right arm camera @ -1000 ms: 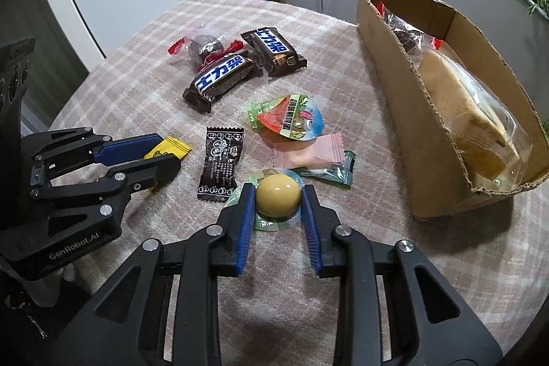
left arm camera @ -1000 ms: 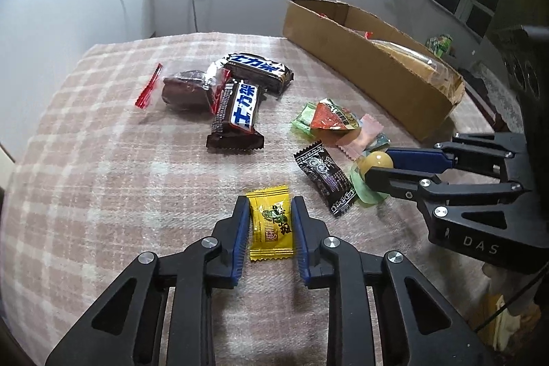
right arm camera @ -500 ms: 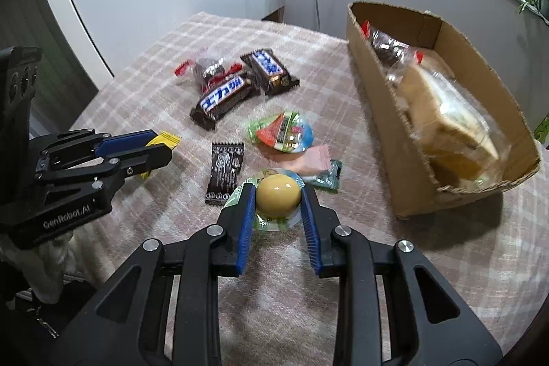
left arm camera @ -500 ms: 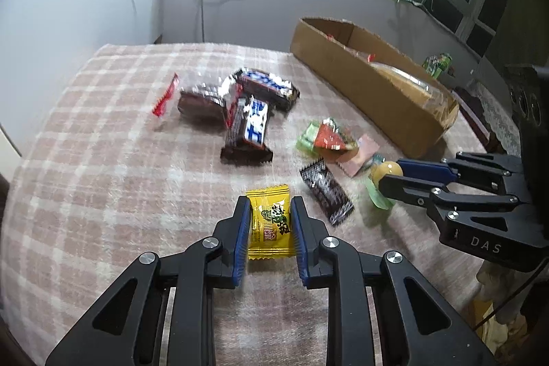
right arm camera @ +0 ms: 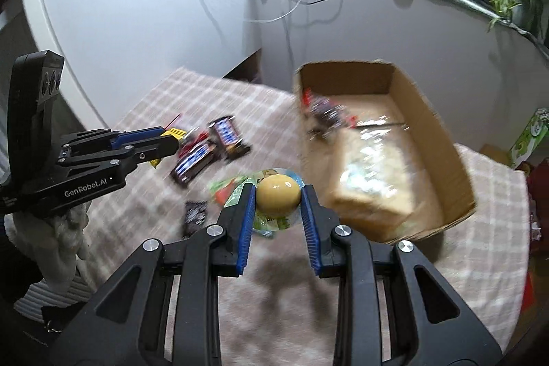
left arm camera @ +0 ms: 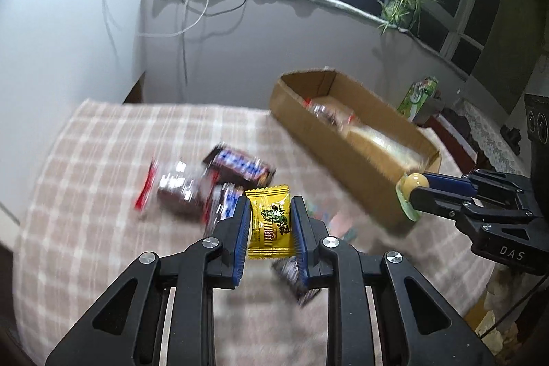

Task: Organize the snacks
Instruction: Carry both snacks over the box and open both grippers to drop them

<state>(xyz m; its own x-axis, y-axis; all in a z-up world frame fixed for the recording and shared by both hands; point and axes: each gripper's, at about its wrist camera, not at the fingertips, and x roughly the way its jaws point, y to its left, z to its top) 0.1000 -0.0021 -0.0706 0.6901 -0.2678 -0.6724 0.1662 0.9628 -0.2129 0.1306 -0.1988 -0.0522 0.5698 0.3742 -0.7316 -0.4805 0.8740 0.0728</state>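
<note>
Clearly airborne, left view: left gripper [left arm camera: 269, 222] clamped on a flat, crinkly yellow sachet [left arm camera: 270, 222], held above the checked cloth [left arm camera: 85, 194]. Best carried level over the cardboard box [left arm camera: 343, 153] wall before letting go.

Right view: right gripper [right arm camera: 278, 199] clamped on a glossy round yellow jelly cup [right arm camera: 277, 194], just short of the box; clear the rim first.

My left wrist camera looks down along my fingers; my right does likewise from beside it, both sharing the cardboard box [left arm camera: 346, 139] and checked table [right arm camera: 446, 280].
</note>
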